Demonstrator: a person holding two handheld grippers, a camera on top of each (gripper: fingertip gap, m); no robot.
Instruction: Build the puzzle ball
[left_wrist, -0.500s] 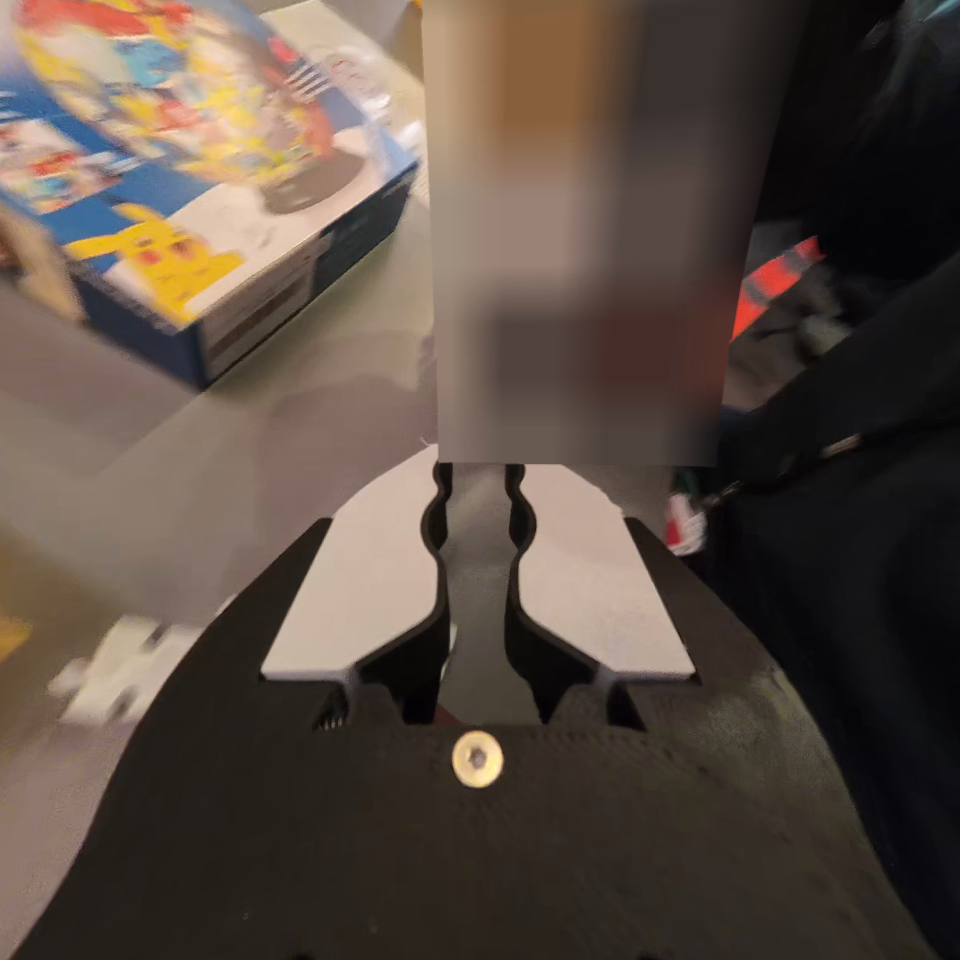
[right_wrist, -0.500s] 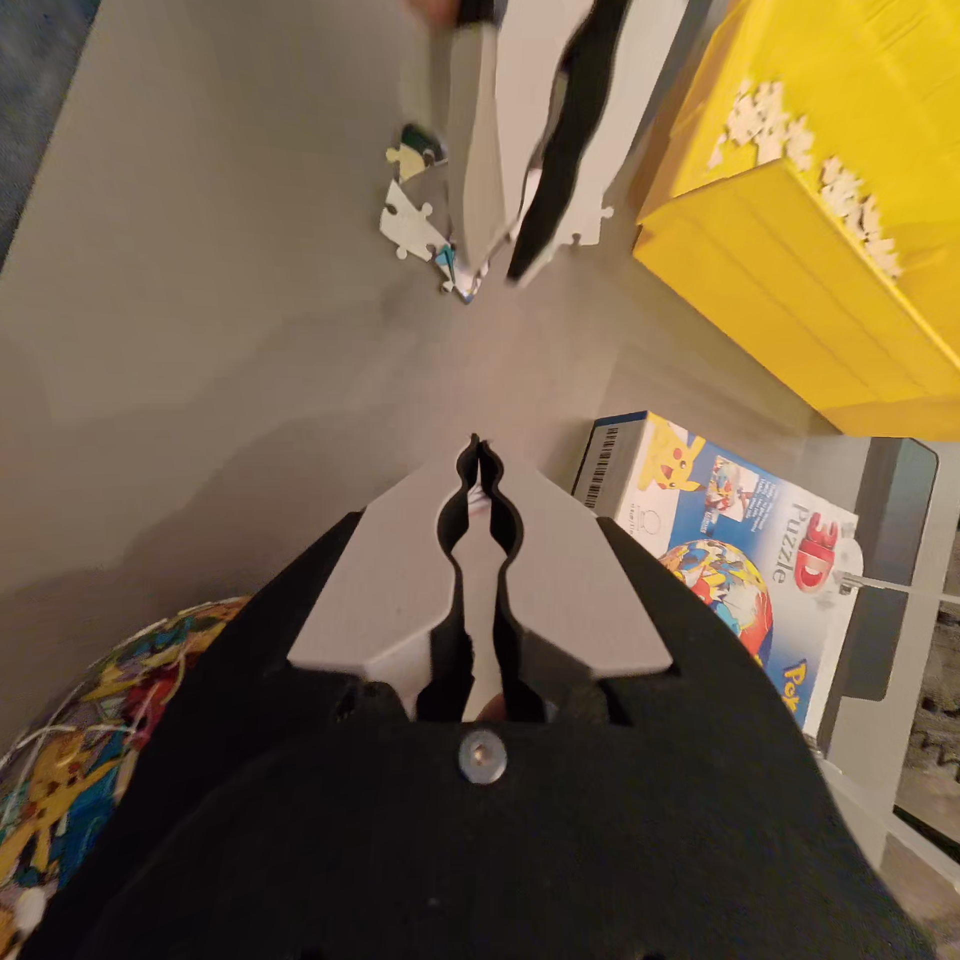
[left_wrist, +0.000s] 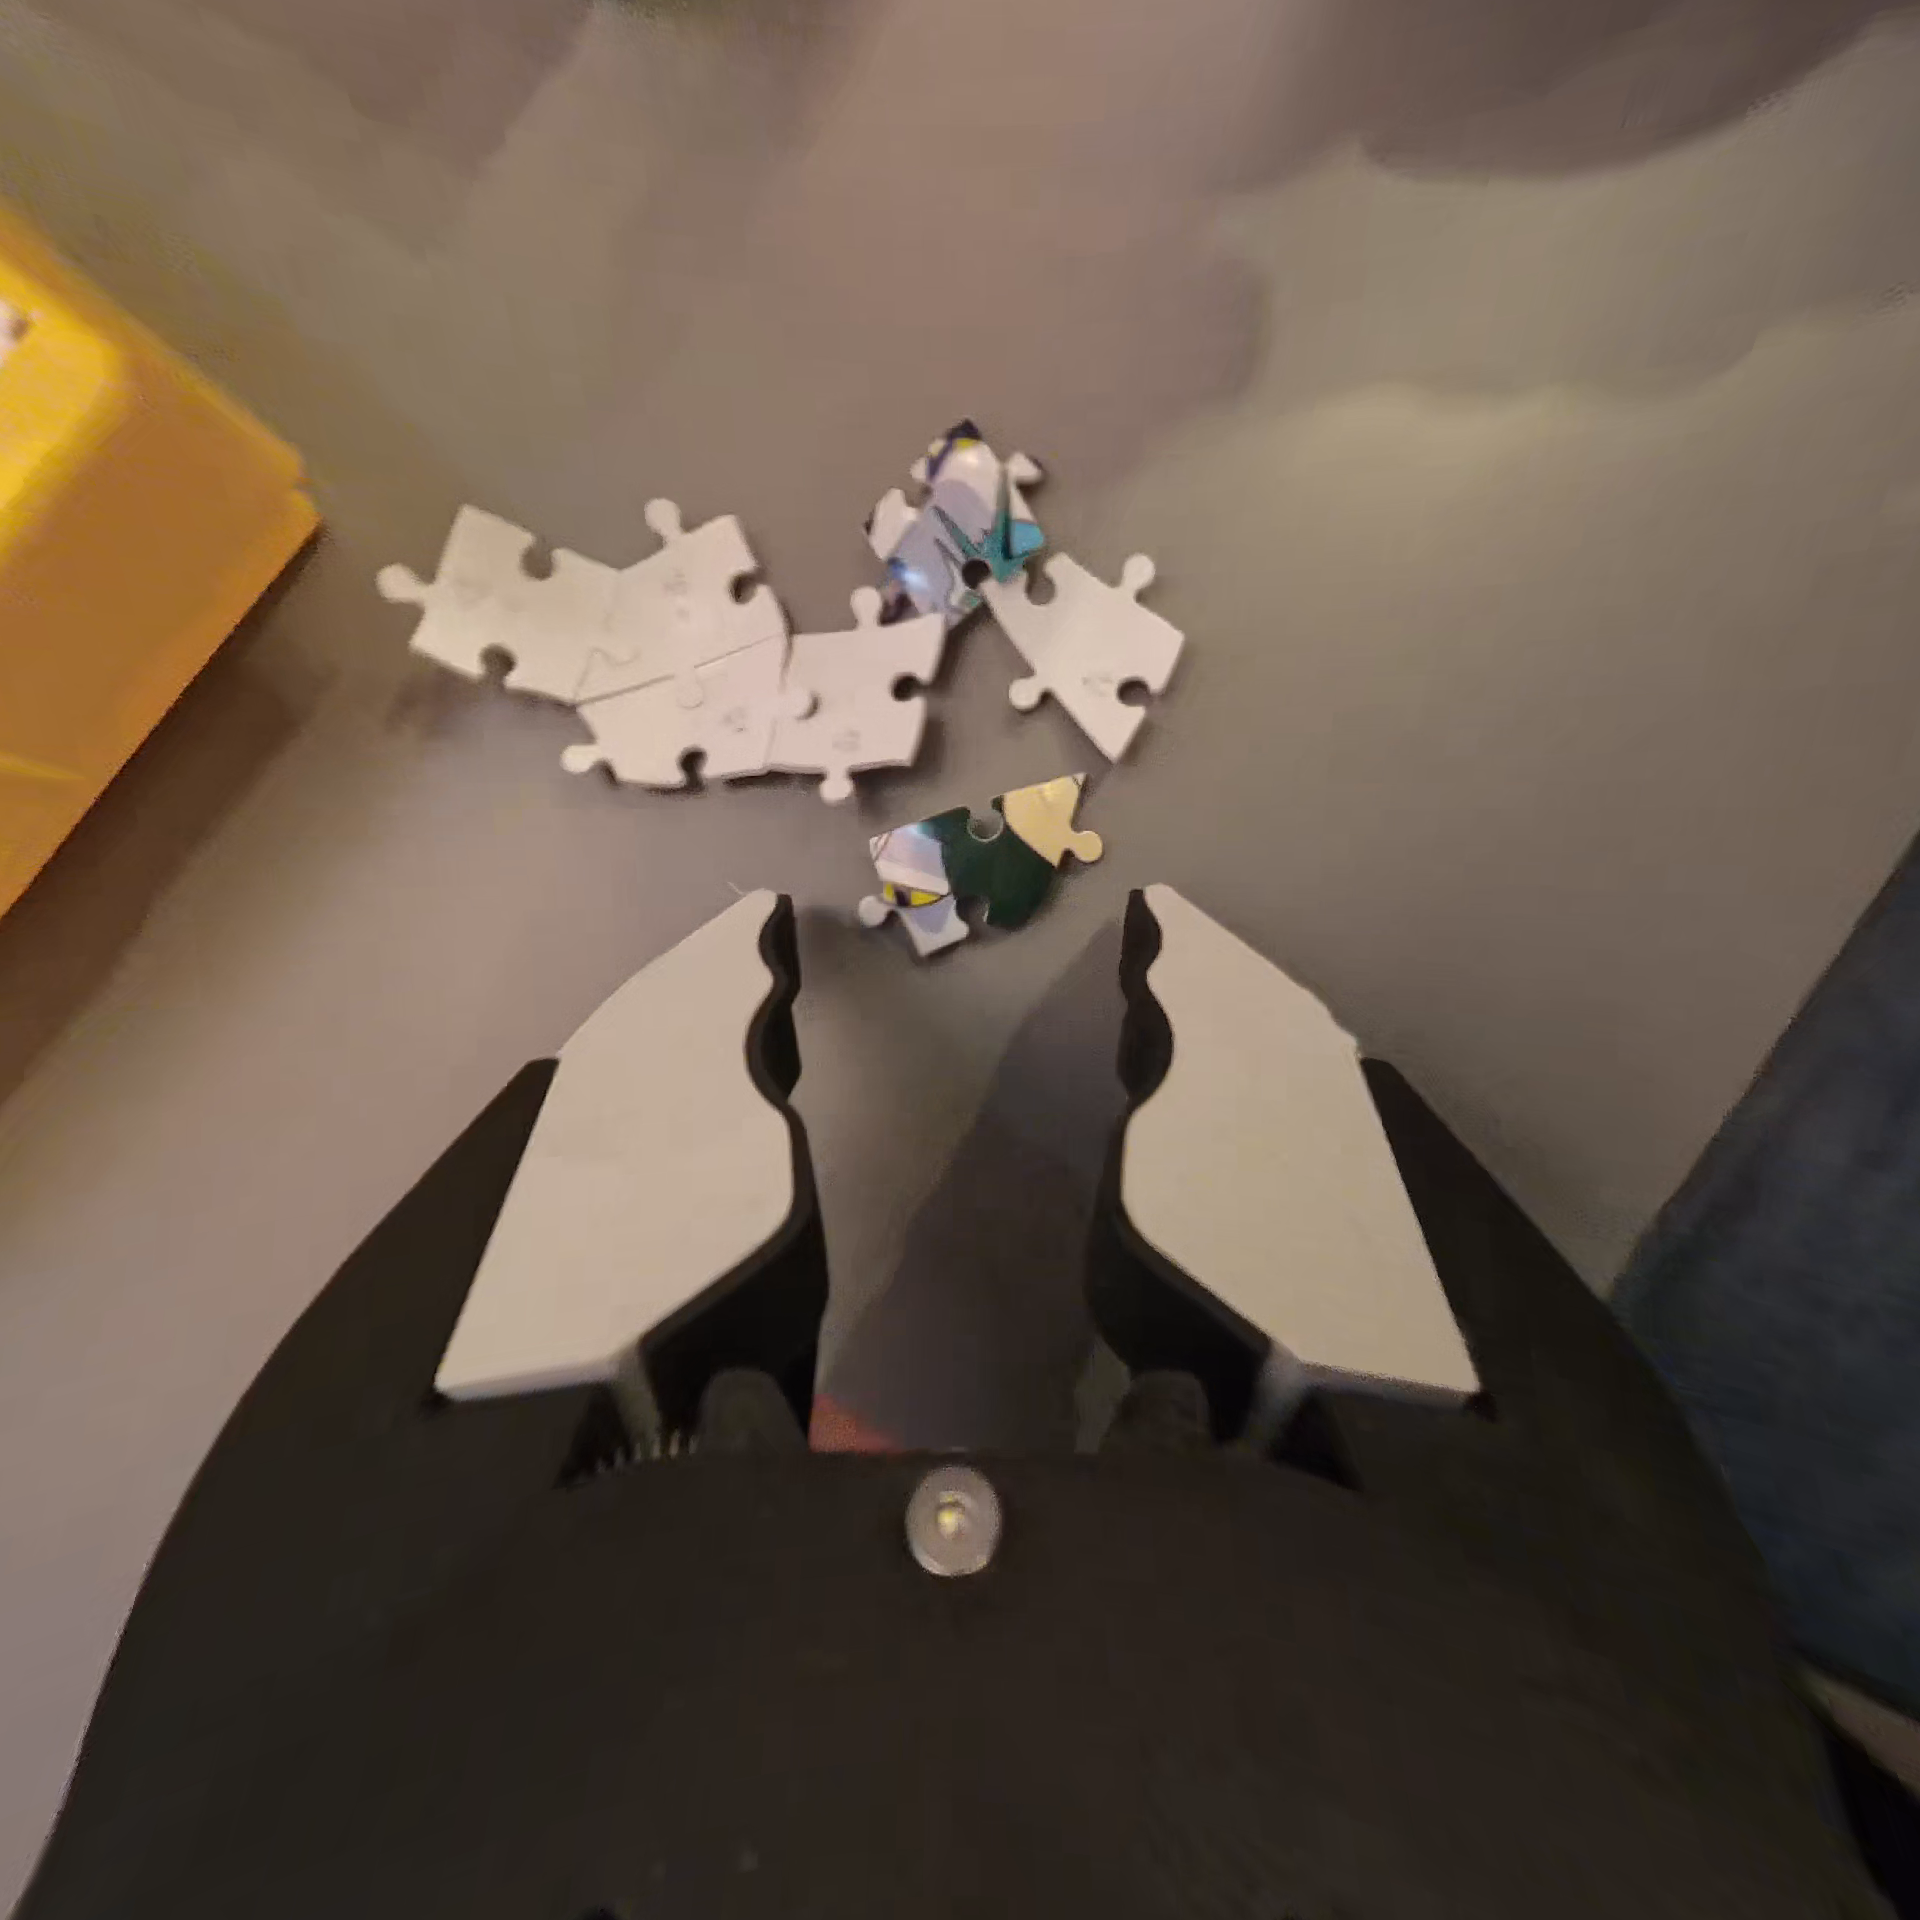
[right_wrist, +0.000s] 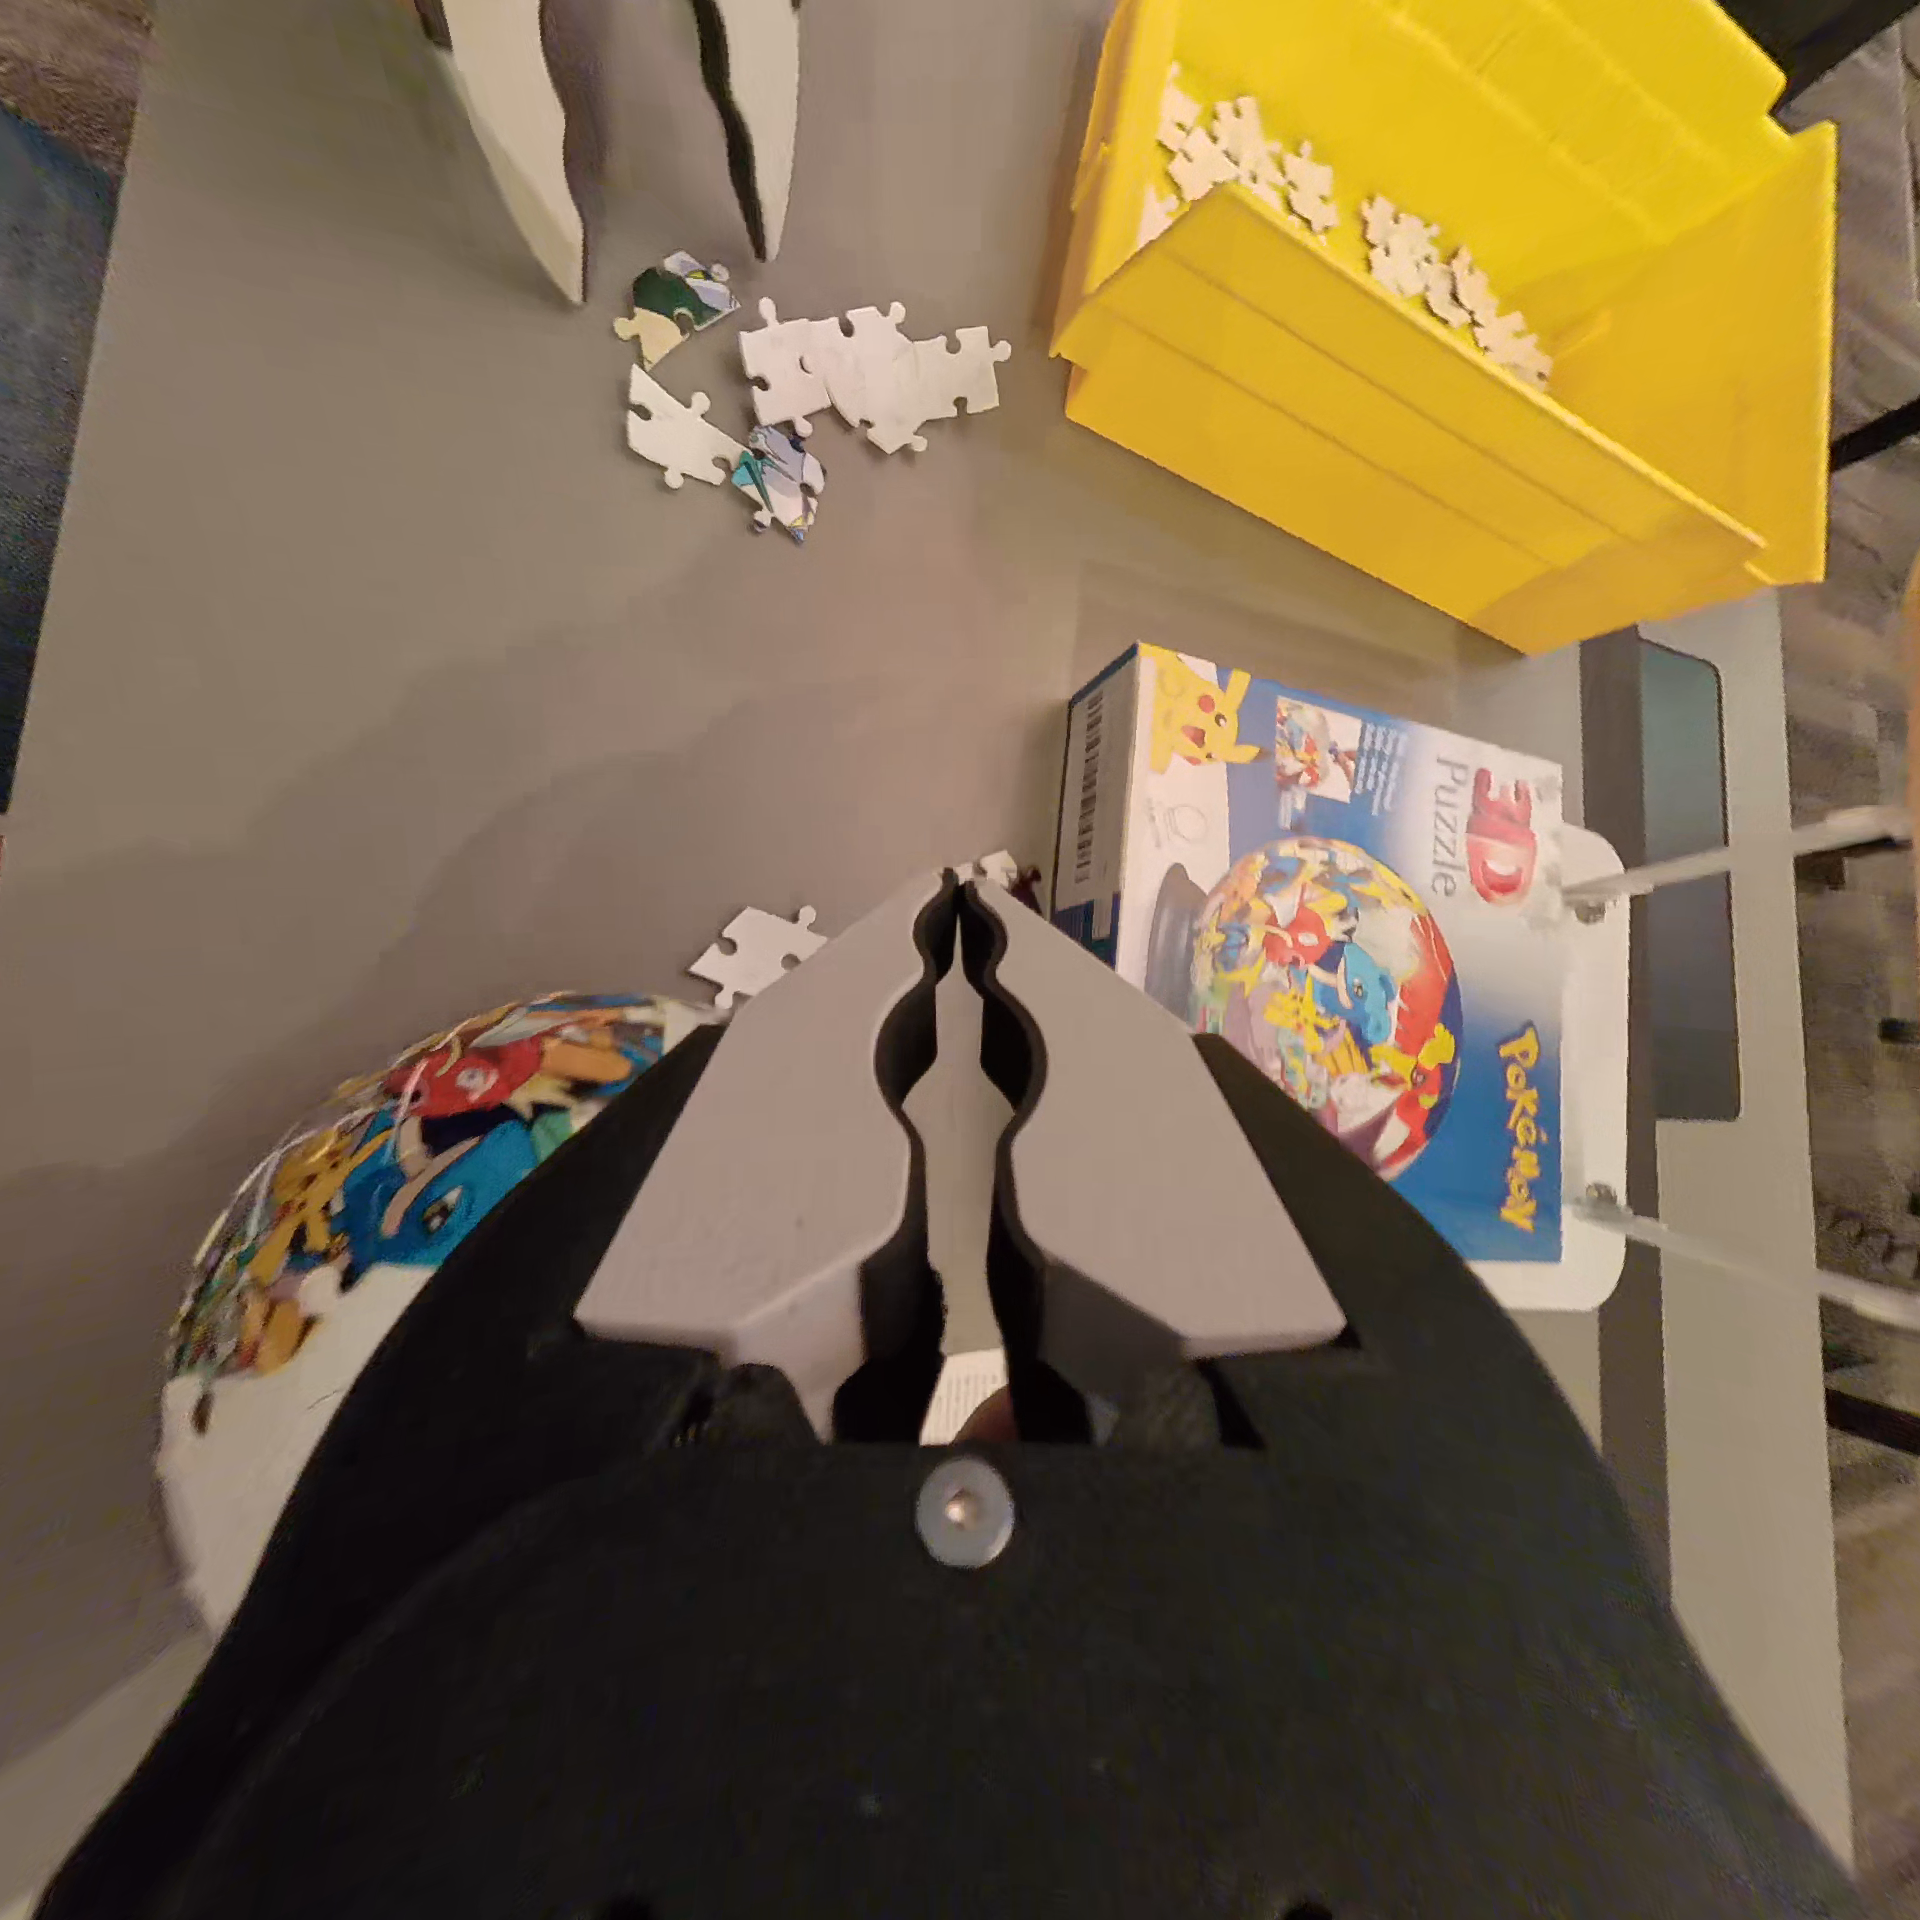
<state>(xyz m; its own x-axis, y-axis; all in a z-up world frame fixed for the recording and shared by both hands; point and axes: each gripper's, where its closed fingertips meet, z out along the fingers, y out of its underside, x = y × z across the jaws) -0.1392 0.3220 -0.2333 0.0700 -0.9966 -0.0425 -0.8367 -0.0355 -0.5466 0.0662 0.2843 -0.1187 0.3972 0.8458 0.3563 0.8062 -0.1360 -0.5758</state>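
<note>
My left gripper (left_wrist: 958, 912) is open and points down at the grey table, with a green-and-white puzzle piece (left_wrist: 982, 862) just ahead of its tips. Beyond it lie a white cluster of joined pieces (left_wrist: 675, 655), a single white piece (left_wrist: 1091, 655) and a bluish printed piece (left_wrist: 961, 520). The right wrist view shows the left gripper (right_wrist: 670, 275) over the same green piece (right_wrist: 675, 301). My right gripper (right_wrist: 958, 883) is shut, and a small white puzzle piece (right_wrist: 992, 864) sticks out at its tips. The part-built colourful puzzle ball (right_wrist: 416, 1143) sits to its lower left.
A yellow bin (right_wrist: 1403, 416) holding several white pieces stands at the far right; it also shows in the left wrist view (left_wrist: 104, 571). The blue puzzle box (right_wrist: 1351, 987) lies right of my right gripper. A loose white piece (right_wrist: 758, 951) lies by the ball. The table edge (left_wrist: 1766, 1091) is on the right. Spacing between my two grippers at the tips: around 25 centimeters.
My left gripper has opened and swung from facing the box to pointing down over the loose pieces. The right gripper stays shut and has shifted slightly.
</note>
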